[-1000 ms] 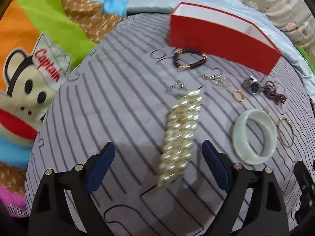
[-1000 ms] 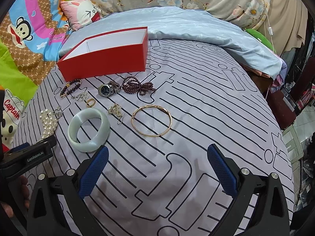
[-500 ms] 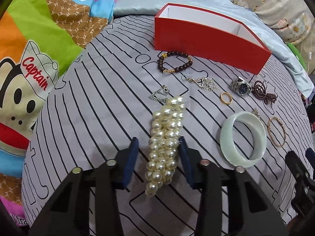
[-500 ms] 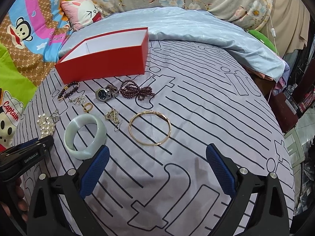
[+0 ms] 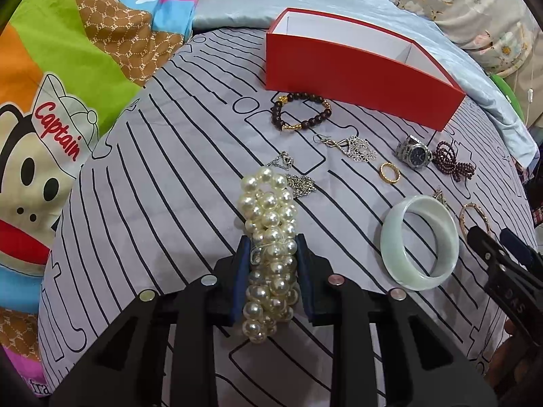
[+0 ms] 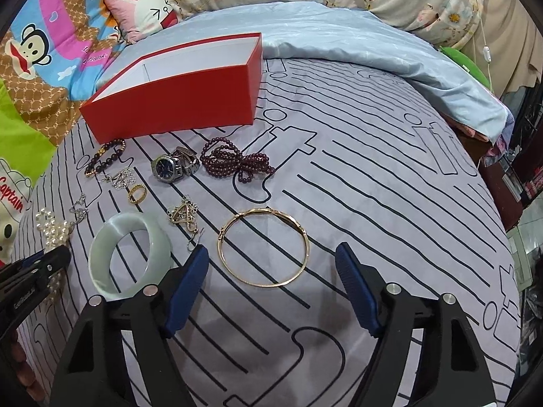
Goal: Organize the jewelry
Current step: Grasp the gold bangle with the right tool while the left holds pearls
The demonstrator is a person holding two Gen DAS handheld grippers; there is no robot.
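My left gripper (image 5: 271, 247) is shut on a pearl bracelet (image 5: 269, 217) lying on the grey striped sheet. The pearls also show at the left edge of the right wrist view (image 6: 51, 229). My right gripper (image 6: 271, 264) is open, its fingers either side of a thin gold bangle (image 6: 264, 247). An open red box (image 5: 359, 68) with a white inside stands at the back; it also shows in the right wrist view (image 6: 176, 98). A pale green jade bangle (image 5: 419, 240) lies right of the pearls.
Between box and grippers lie a dark bead bracelet (image 5: 300, 112), silver earrings (image 5: 353, 146), a gold ring (image 5: 389, 172), a watch (image 5: 414, 152), a maroon bead string (image 6: 234, 164) and a gold pendant (image 6: 183, 215). A blue quilt (image 6: 373, 44) lies behind.
My left gripper has closed from wide open onto the pearl bracelet. My right gripper has moved forward and narrowed around the gold bangle.
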